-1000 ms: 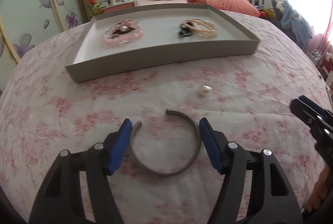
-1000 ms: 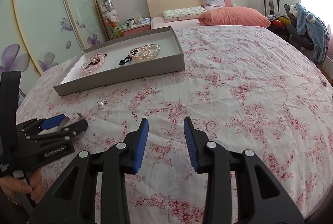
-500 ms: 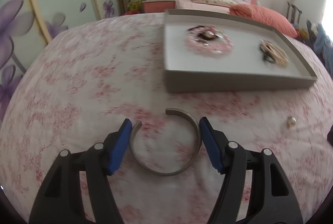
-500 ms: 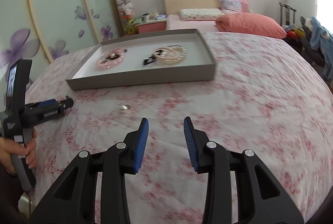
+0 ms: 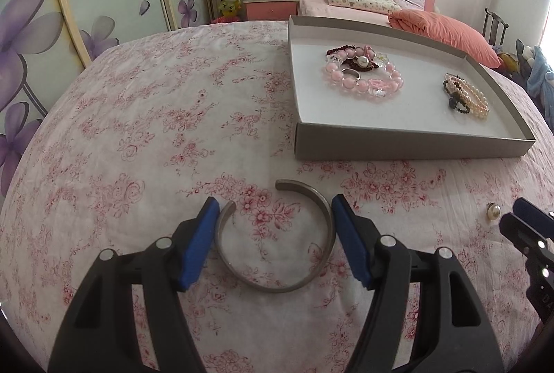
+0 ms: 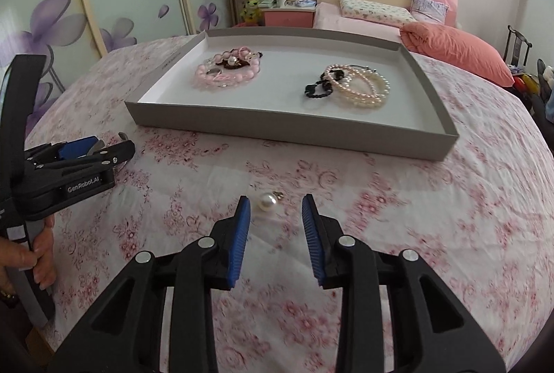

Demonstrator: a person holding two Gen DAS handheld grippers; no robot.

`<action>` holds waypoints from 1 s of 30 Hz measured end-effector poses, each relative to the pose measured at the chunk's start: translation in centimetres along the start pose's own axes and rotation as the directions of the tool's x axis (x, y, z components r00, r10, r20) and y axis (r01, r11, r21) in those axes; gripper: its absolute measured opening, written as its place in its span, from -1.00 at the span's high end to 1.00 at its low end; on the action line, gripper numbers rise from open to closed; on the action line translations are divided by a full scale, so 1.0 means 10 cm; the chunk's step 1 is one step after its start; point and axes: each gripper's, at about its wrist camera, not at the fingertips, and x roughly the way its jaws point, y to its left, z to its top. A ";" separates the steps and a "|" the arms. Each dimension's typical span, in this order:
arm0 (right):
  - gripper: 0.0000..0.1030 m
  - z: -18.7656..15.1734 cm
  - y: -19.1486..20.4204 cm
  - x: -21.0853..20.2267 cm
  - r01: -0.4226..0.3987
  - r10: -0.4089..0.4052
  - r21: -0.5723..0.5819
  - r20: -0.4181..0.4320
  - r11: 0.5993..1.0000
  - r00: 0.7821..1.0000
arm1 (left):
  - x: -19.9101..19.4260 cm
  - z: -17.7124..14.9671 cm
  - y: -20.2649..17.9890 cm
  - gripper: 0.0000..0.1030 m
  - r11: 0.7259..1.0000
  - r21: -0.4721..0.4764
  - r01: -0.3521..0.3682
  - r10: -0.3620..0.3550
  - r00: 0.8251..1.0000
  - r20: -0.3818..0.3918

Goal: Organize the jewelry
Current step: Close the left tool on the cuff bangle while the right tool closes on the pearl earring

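A grey metal cuff bangle (image 5: pixel 277 248) lies on the floral bedspread, its sides touching both pads of my left gripper (image 5: pixel 275 210), which is shut on it. A pearl earring (image 6: pixel 267 201) lies just ahead of my open right gripper (image 6: pixel 273 203), between its fingertips; it also shows in the left wrist view (image 5: pixel 493 211). The grey tray (image 6: pixel 277 129) holds pink bead bracelets (image 6: pixel 226 71) on the left and pearl and black bracelets (image 6: pixel 360 85) on the right.
The left gripper's body (image 6: pixel 69 172) and the hand that holds it are at the right wrist view's left edge. The right gripper's tip (image 5: pixel 529 227) is at the left wrist view's right edge. Pillows and a nightstand lie beyond the tray.
The right gripper has moved forward and left to the pearl earring, which now lies between its fingertips. The left view swung, with the bangle still between its pads.
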 end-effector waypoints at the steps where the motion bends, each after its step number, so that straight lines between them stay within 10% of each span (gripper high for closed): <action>1: 0.40 0.01 0.01 0.02 0.000 0.000 0.000 -0.003 1.000 1.000 | 0.00 0.00 0.00 -0.27 1.000 0.000 0.000 0.000 1.000 0.000; 30: 0.69 -0.05 -0.36 0.06 0.119 -0.118 0.056 -0.022 0.991 0.993 | 0.00 0.00 0.00 -0.27 1.000 0.000 0.000 0.000 1.000 0.000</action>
